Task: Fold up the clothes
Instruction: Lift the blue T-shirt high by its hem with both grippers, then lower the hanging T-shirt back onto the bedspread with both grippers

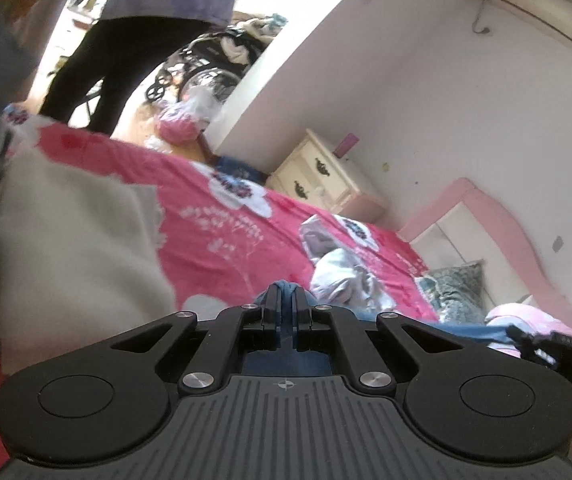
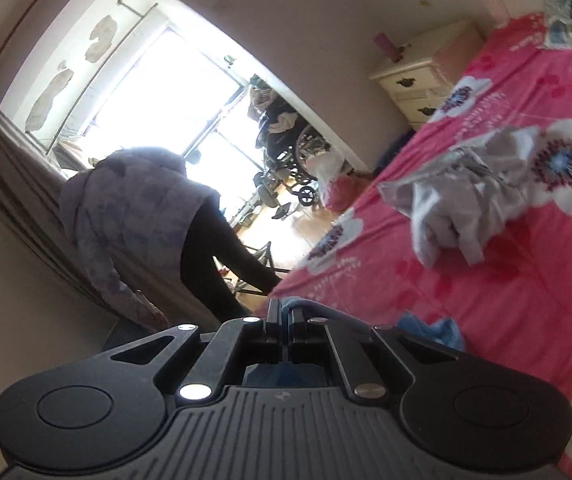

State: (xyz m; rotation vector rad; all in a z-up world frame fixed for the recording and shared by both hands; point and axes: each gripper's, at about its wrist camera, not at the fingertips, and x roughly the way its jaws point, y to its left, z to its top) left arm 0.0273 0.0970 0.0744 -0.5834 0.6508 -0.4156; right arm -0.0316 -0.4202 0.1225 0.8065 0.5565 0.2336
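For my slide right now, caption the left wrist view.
Left gripper shut on blue garment above pink floral bedspread.

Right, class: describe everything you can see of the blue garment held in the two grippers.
The soft blue fabric garment is pinched in the shut jaws of the left gripper and the right gripper. It bunches at each tip; a crumpled part rests on the pink floral bedspread. Its full shape is hidden.

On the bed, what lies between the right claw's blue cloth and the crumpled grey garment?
Only bare pink floral bedspread separates the blue cloth from the grey garment, as the right wrist view shows.
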